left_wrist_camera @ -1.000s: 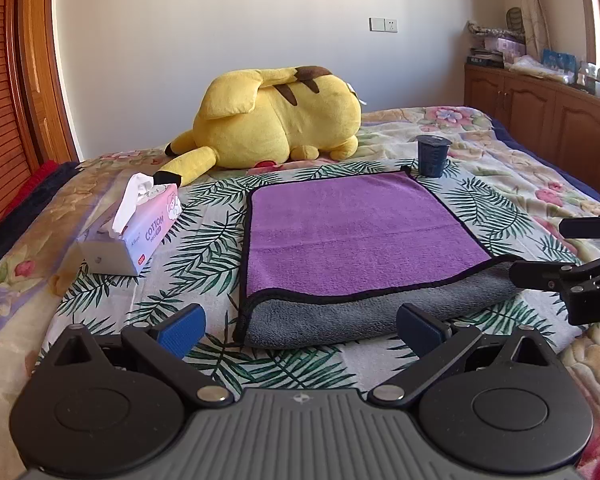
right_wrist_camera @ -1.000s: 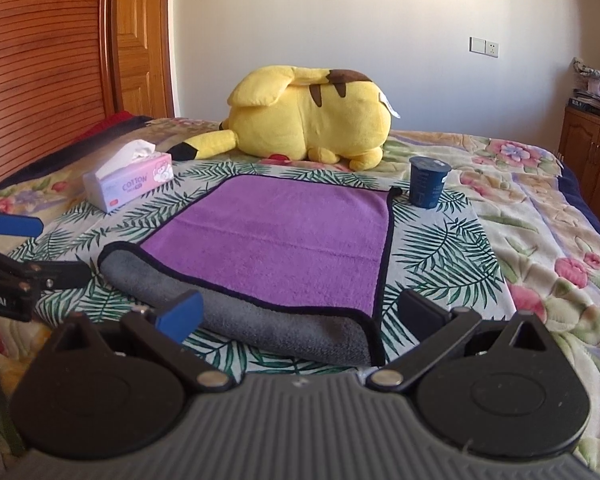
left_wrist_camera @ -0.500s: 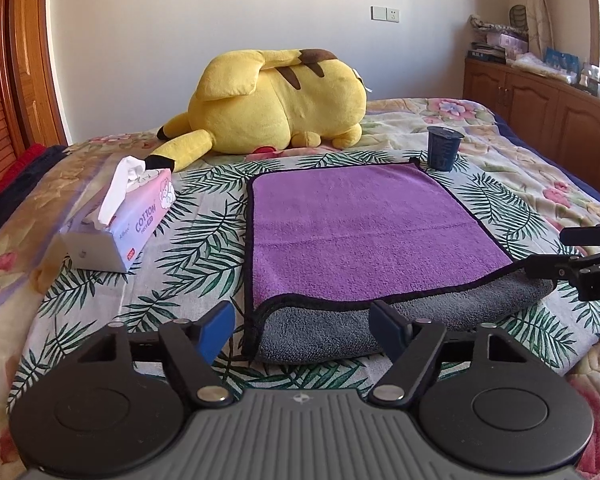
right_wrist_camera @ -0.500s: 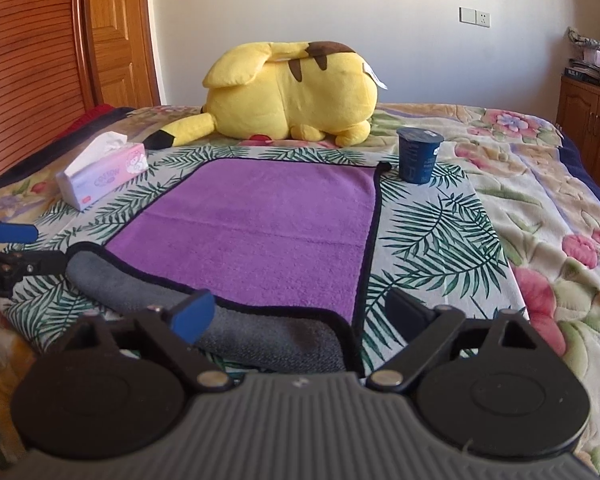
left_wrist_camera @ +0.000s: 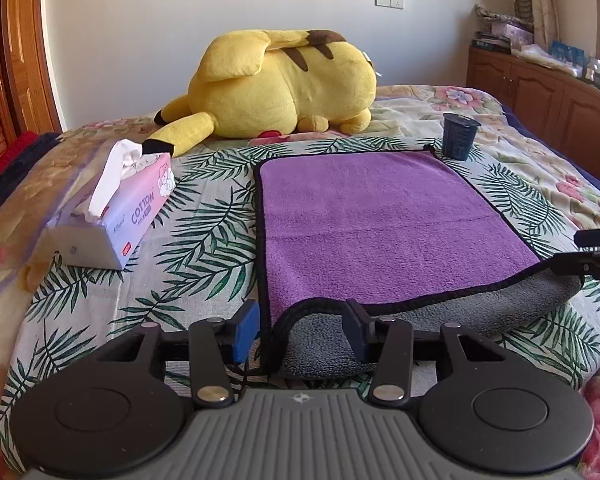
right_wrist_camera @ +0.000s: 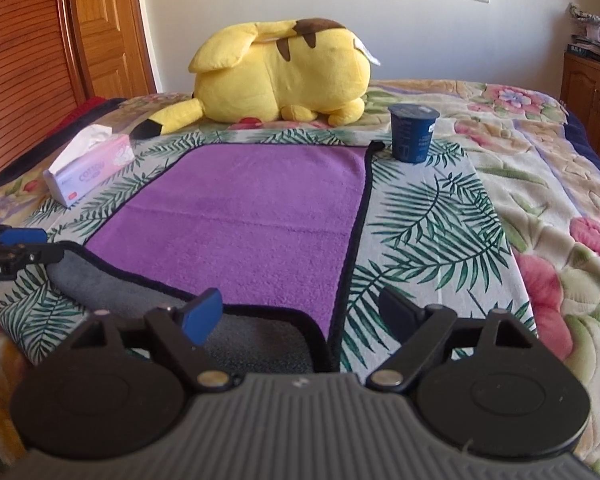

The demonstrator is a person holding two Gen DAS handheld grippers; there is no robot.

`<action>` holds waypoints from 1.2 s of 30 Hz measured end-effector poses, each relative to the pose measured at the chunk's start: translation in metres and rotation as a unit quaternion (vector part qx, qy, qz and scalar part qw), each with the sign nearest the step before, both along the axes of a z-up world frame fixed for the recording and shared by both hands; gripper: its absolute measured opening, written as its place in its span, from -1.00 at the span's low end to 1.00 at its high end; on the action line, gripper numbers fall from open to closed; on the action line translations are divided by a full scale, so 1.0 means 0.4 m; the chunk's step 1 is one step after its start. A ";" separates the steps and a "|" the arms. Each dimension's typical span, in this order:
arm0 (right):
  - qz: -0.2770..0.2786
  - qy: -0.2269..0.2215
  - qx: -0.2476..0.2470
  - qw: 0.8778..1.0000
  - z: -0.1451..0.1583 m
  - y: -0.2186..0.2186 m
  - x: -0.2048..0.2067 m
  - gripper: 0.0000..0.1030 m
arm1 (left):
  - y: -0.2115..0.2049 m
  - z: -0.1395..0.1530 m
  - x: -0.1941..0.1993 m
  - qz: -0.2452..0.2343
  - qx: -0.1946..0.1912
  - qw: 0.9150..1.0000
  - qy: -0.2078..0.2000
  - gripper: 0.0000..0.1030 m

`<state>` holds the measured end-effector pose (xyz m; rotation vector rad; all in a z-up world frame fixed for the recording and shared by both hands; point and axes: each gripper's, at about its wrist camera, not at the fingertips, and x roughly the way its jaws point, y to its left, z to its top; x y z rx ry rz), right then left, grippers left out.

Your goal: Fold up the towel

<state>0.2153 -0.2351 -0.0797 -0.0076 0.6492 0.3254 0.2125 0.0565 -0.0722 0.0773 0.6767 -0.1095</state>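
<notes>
Both claws were pointed down at the near corners of the purple towel with grey underside (left_wrist_camera: 380, 220). The left gripper (left_wrist_camera: 302, 330) was closing around its folded edge, narrower than before; the right gripper (right_wrist_camera: 300, 312) was closing slightly, wide, with the corner between its jaws.

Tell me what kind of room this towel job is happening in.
Most likely a bedroom. The purple towel lies on a bed with a floral quilt, a yellow plush toy rests at the far end, and wooden cabinets line the wall.

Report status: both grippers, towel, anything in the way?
Left gripper closing, near-left towel corner between its fingers. Right gripper closing, wide over near-right corner. Nothing on towel; cup beside far-right corner.
</notes>
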 end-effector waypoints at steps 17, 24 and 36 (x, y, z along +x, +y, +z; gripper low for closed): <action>0.028 0.062 -0.004 0.998 -0.018 0.000 0.014 0.24 | 0.017 -0.038 0.015 0.005 -0.012 0.999 0.036 -0.85; 0.040 0.062 -0.012 0.997 -0.009 0.004 0.013 -0.02 | 0.015 -0.047 0.016 0.004 -0.006 0.999 0.041 -0.92; 0.044 0.071 -0.026 0.996 -0.013 0.002 0.016 -0.48 | 0.015 -0.044 0.013 0.004 0.000 0.999 0.032 -1.00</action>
